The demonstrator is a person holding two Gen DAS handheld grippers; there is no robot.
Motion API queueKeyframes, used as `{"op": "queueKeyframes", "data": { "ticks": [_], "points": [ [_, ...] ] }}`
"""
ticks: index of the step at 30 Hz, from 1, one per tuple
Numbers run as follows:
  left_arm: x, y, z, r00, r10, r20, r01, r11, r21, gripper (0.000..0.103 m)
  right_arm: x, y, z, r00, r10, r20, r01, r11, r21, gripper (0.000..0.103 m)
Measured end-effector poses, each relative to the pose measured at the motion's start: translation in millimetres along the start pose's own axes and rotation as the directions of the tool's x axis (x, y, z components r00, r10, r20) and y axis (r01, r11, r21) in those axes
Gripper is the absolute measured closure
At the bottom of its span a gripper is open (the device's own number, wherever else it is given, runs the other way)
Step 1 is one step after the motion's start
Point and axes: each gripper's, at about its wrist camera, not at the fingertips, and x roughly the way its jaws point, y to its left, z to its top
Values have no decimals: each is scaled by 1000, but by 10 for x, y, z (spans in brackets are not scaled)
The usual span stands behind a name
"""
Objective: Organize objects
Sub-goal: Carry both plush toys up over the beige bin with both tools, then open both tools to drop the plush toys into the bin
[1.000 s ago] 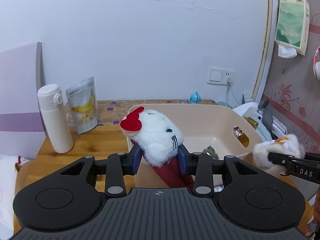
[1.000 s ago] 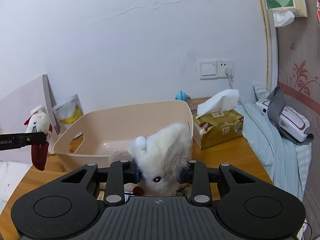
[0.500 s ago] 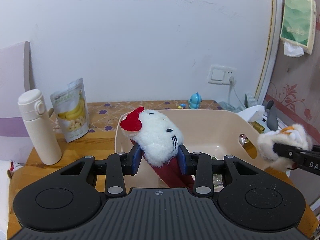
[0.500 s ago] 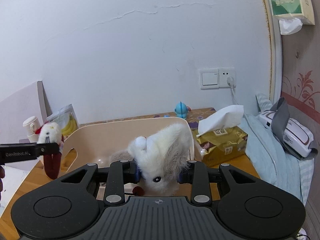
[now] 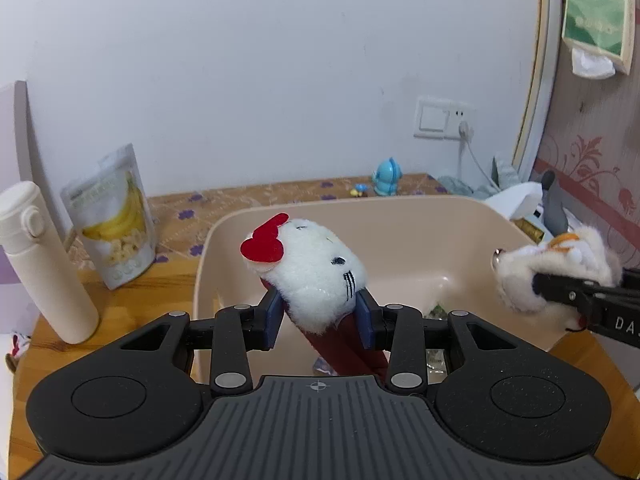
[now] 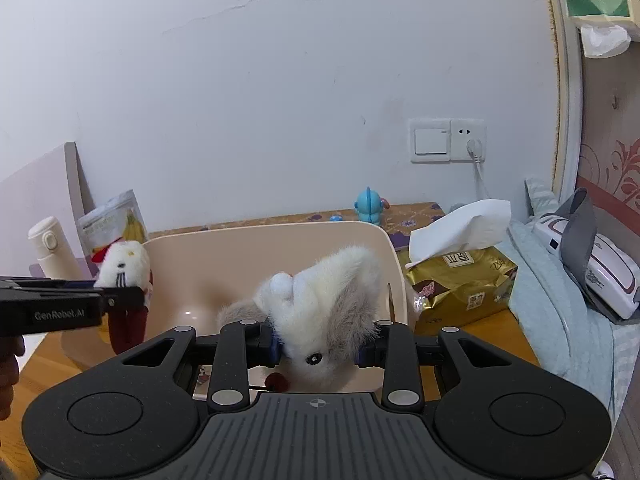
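Note:
My left gripper (image 5: 318, 314) is shut on a white cat plush (image 5: 316, 268) with a red bow and dark red body, held above the near left part of a beige plastic bin (image 5: 400, 208). My right gripper (image 6: 318, 346) is shut on a fluffy white and grey plush (image 6: 328, 296), held upside down over the bin's (image 6: 280, 232) near right side. Each plush shows in the other view too: the cat plush (image 6: 122, 268) at the left, the fluffy plush (image 5: 560, 268) at the right. Small items lie on the bin floor, mostly hidden.
The bin sits on a wooden table (image 5: 120, 300). Left of it stand a white bottle (image 5: 44, 260) and a banana snack pouch (image 5: 112, 216). A blue figurine (image 6: 370, 206) stands behind the bin. A gold tissue pack (image 6: 460, 276) and a white device (image 6: 592, 264) lie to the right.
Both grippers have risen and moved forward with their plush toys, from beside the bin to above it. The two toys have come closer together.

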Motion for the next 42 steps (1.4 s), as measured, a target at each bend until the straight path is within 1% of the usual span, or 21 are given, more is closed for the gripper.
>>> {"op": "queueKeyframes", "data": {
  "ticks": [7,11,17,23,26,27,28,30,33,35,36,37,38,39,40,42],
  "points": [
    [223,-9,-42,999,-3,-47,3,1000,3,64,178,49,16,999,2,-33,-2,1000,-27,73],
    [323,-14,-78,998,0,-70,0,1000,8,64,295,93,-9,998,-12,-59,10,999,-48,73],
    [444,-3,-137,994,3,-113,-1,1000,14,64,354,143,-26,996,6,-90,-12,998,-61,72],
    [430,1,-166,994,-10,-111,11,1000,15,63,402,160,-73,992,-17,-123,6,996,-88,71],
    [430,-13,-168,994,-10,-113,13,1000,25,62,400,180,-76,992,-30,-124,19,995,-95,70],
    [430,-16,-167,993,-15,-115,18,1000,26,61,396,186,-75,992,-27,-126,16,996,-93,67],
    [427,-17,-165,993,-18,-119,21,999,25,60,391,192,-75,992,-26,-127,14,996,-93,62],
    [422,-18,-164,992,-29,-126,33,999,31,57,375,209,-84,991,-26,-128,14,996,-92,54],
    [378,-18,-170,993,-30,-117,35,999,37,53,352,205,-92,991,-18,-132,8,997,-72,52],
    [346,-22,-162,993,-35,-111,39,999,36,49,320,184,-85,992,-12,-127,5,998,-57,48],
    [316,-23,-155,994,-39,-103,42,999,33,44,299,179,-79,992,-10,-122,3,999,-52,44],
    [283,-27,-147,995,-41,-95,44,999,31,37,275,175,-70,993,-8,-115,2,999,-48,40],
    [240,-35,-133,996,-33,-86,35,999,26,34,238,170,-57,994,-6,-106,1,999,-46,38],
    [195,-45,-124,997,-27,-73,29,999,26,31,207,167,-47,995,-3,-98,-1,999,-45,33],
    [150,-57,-114,998,-23,-60,25,999,28,30,164,166,-38,996,-1,-88,-2,999,-45,29],
    [67,-83,-95,999,-20,-45,21,999,35,30,96,168,-20,997,-5,-73,1,999,-52,24]
  ]
}}
